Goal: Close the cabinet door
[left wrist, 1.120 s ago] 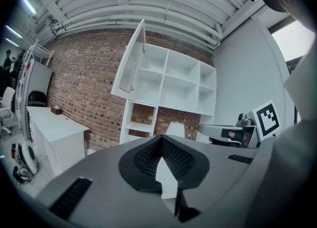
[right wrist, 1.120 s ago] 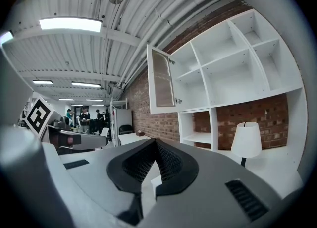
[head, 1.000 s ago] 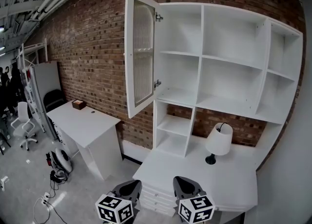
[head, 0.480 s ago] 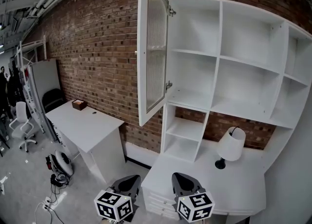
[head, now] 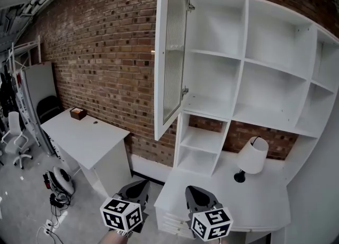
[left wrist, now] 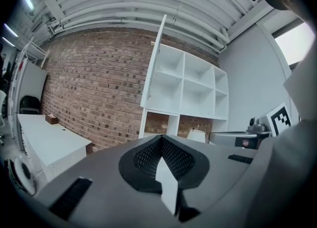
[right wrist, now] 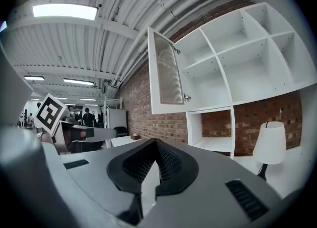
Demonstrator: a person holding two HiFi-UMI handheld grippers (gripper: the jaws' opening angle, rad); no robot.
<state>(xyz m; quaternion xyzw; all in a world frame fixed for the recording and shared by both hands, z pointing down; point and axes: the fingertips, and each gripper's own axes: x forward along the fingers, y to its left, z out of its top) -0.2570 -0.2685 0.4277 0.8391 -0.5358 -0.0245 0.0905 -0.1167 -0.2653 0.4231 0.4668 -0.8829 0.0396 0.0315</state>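
A white cabinet door (head: 170, 57) with a ribbed glass panel stands swung wide open from the white shelf unit (head: 243, 62) on the brick wall. It hangs on two hinges at its right edge. The same door (right wrist: 167, 76) shows in the right gripper view, and edge-on as a thin door (left wrist: 154, 66) in the left gripper view. My left gripper (head: 136, 191) and right gripper (head: 198, 195) are low in the head view, both shut and empty, well short of the door. The left gripper (left wrist: 161, 140) and right gripper (right wrist: 156, 144) point level towards the shelves.
A white desk (head: 254, 206) with drawers stands below the shelves and carries a table lamp (head: 251, 158). Another white table (head: 85, 139) with a small brown box (head: 78, 113) stands at the left. A fan-like device and cables lie on the floor (head: 32, 206). People stand far left.
The view has moved closer to the shelf unit and to the right. The open door now stands nearer the centre and larger. Both grippers stay shut.
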